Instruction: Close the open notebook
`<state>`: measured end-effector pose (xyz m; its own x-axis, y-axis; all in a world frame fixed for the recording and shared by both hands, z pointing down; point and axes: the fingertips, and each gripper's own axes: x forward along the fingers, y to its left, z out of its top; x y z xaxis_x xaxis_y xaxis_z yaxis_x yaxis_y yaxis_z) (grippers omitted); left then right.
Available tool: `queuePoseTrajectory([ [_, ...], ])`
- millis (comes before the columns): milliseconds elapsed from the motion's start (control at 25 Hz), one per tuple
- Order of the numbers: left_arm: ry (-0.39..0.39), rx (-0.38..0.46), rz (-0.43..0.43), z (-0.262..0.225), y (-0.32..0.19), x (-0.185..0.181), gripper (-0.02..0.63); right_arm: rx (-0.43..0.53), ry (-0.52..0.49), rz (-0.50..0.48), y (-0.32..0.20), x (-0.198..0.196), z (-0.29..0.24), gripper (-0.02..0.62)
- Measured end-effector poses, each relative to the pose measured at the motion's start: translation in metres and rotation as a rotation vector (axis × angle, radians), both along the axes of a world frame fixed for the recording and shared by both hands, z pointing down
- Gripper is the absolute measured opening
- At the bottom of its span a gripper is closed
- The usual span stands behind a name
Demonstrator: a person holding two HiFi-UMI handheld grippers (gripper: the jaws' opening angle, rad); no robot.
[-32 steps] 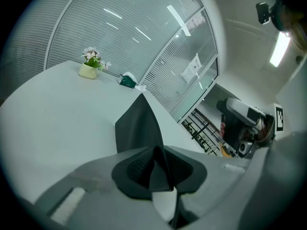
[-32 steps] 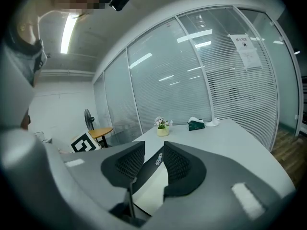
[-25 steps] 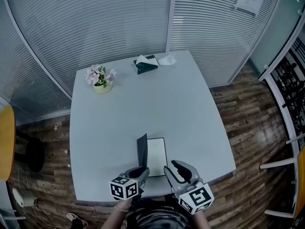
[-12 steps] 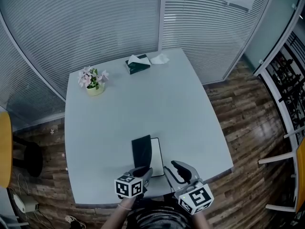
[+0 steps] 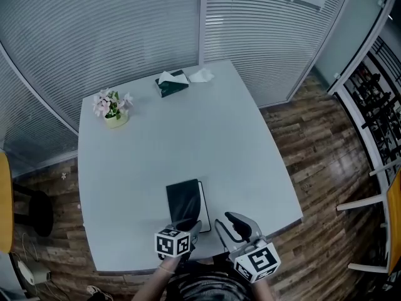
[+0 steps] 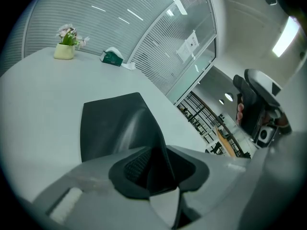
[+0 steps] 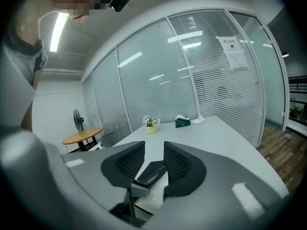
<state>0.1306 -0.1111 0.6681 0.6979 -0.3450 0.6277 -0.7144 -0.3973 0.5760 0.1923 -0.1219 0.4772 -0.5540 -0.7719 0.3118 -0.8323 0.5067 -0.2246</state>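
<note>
The notebook (image 5: 186, 204) lies near the front edge of the white table (image 5: 244, 143), its dark cover (image 6: 112, 123) folded over almost all the way, with only a narrow strip of white page (image 5: 202, 204) showing along its right side; the cover is bowed and not yet flat. The left gripper (image 5: 188, 226) is at the notebook's near end with the cover's edge running in between its jaws; the jaws have just been opening, and one ribbed pad (image 6: 135, 165) now shows clear of the cover, so the pinch looks released. The right gripper (image 5: 229, 222) hovers just right of the notebook, jaws a little apart with nothing between them. The likeliest slip is the cover springing back up, since it is curved and stiff and nothing presses it down; a jaw drawn out while it catches the edge could also lift the cover again or drag the whole notebook toward the table edge, which is close; pushing down on the bowed cover off-centre might crease it. A potted flower (image 5: 111, 108), a green tissue box (image 5: 171, 84) and a loose tissue (image 5: 202, 75) stand at the far side, well apart; nothing lies in the way of the notebook, and only the two grippers crowd one another.
</note>
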Motion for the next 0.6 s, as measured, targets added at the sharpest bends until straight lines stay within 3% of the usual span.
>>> queuePoseTrajectory([
  [360, -0.083, -0.018, 0.023, 0.021, -0.002, 0.013, 0.112, -0.008, -0.003, 0.007, -0.004, 0.006, 0.003, 0.124],
  [600, -0.097, -0.032, -0.017, 0.029, -0.003, 0.02, 0.139, -0.011, -0.001, 0.01, -0.004, 0.01, 0.005, 0.124],
])
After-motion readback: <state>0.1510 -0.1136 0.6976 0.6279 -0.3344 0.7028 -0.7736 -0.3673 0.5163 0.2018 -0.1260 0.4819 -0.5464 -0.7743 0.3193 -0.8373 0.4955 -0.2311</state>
